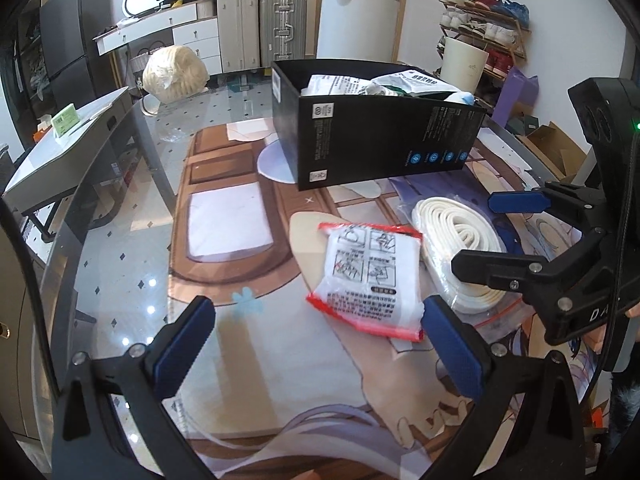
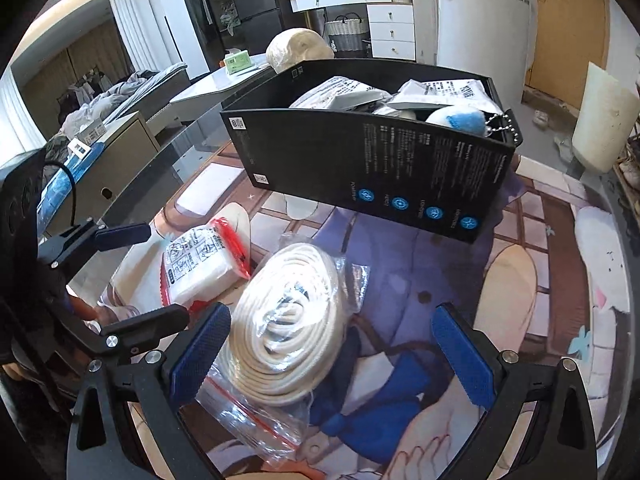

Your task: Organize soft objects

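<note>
Packet [image 1: 370,280] left of coil [image 1: 460,248] (box [image 1: 376,136] behind).

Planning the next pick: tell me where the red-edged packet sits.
The red-edged packet lies on the table mat, in front of the black box, left of the bagged coiled cord.

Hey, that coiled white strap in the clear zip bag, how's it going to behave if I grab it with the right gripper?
The coiled strap looks soft, so it will probably squash and sag rather than hold shape. Its clear zip bag is glossy and loose, so the open right gripper may pinch only film and slip. Lying flat, it seems unlikely to roll.
</note>
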Demonstrator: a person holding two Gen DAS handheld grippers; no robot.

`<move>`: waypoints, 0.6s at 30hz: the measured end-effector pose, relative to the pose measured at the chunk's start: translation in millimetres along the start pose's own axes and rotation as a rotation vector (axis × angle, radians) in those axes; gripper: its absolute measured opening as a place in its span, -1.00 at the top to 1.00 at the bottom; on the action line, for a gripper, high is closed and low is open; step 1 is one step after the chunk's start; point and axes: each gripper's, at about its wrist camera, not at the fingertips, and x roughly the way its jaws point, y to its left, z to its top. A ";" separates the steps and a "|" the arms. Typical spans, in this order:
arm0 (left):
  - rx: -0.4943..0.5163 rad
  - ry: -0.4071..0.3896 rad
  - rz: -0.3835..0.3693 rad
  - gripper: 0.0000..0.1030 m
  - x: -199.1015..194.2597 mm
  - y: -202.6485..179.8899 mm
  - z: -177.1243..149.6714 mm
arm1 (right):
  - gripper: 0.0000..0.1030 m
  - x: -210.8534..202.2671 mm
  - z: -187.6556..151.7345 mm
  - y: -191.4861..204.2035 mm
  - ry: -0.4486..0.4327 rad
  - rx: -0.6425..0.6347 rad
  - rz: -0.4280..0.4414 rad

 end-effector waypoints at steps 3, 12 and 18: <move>-0.002 0.003 0.009 -1.00 -0.6 3.0 -1.6 | -0.99 2.9 0.8 2.6 0.007 0.003 -0.002; 0.018 0.020 0.020 -1.00 1.6 -1.3 -3.4 | -0.99 12.3 5.0 14.9 0.017 -0.018 -0.030; 0.022 0.022 0.019 -1.00 2.0 -3.3 -3.3 | -0.99 14.5 3.0 14.6 0.033 -0.075 -0.074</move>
